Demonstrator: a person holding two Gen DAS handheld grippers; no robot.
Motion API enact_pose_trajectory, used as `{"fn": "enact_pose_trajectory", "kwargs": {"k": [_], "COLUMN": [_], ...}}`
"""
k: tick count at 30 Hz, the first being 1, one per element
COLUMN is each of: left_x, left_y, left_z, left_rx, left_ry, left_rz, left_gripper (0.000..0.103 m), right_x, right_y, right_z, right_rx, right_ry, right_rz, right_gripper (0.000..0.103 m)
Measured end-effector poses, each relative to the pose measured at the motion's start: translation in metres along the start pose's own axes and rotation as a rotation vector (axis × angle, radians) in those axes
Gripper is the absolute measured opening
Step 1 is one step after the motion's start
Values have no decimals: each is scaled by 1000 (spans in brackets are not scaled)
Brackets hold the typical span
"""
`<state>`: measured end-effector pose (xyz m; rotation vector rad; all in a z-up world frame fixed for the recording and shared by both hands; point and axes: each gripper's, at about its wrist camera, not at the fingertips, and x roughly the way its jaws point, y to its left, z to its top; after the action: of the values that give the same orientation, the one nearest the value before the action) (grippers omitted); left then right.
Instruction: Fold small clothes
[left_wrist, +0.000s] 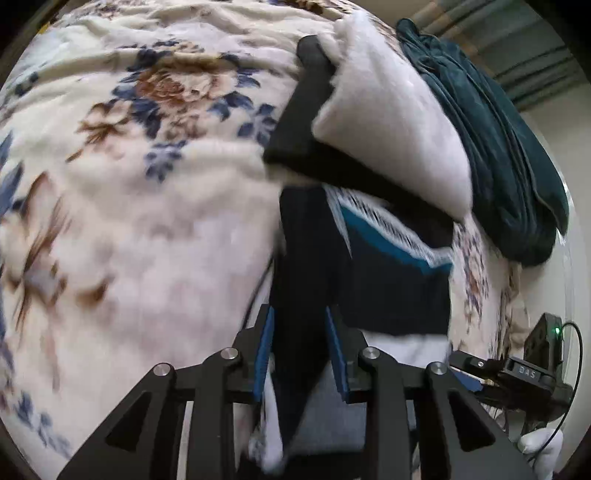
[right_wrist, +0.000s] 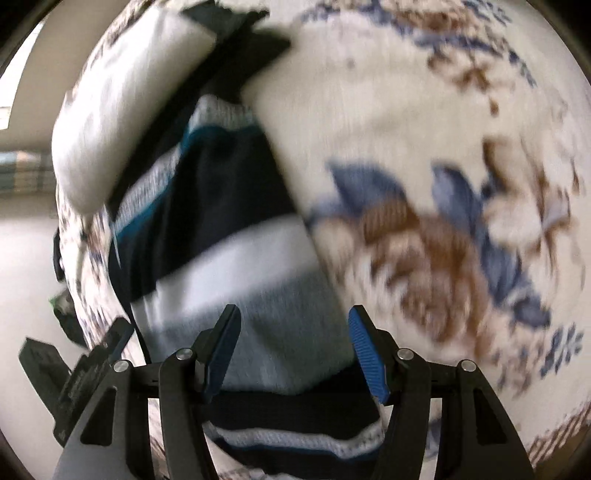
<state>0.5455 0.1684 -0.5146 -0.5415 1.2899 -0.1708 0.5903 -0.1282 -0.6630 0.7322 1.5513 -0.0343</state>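
The small striped garment (left_wrist: 395, 284), banded in navy, teal, white and grey, lay on a cream blanket (left_wrist: 147, 221) printed with blue and brown flowers. The left gripper (left_wrist: 300, 354) had its blue-padded fingers (left_wrist: 264, 362) drawn narrow around a dark navy fold of the garment, which stood up between them. The right gripper (right_wrist: 293, 350) held its fingers (right_wrist: 367, 354) wide apart, with the grey and white band of the garment (right_wrist: 258, 280) lying between and beyond them, though motion blur hid whether either pad touched the cloth. Past the garment sat a white fluffy piece of clothing (left_wrist: 399, 122) over something black (left_wrist: 299, 114), and just beside that a dark teal heap of fabric (left_wrist: 498, 147).
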Motion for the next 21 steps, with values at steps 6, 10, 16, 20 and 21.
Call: {"fn": "enact_pose_trajectory", "kwargs": {"k": [6,10,16,20,21], "left_x": [22,40,37,36,41], "left_y": [-3,-15,-22,-23,-24], "left_z": [43,49,60,66,68], "left_rx": [36,119,120,108,122], "left_ry": [-56,-28,9,21,33], "left_rz": [16,99,53,-6,8], "left_gripper": [22,6,8,31,31], "right_x": [32,36,25,10,9], "right_y": [1,0,-4,-12,-16], "right_z": [45,45,48,61,66], "right_rx": [95,96,124,146,171], "right_ry": [80,37,19,-32,-43], "right_rz": [183,152,181,222,216], "right_gripper": [51,19,14,19,20]}}
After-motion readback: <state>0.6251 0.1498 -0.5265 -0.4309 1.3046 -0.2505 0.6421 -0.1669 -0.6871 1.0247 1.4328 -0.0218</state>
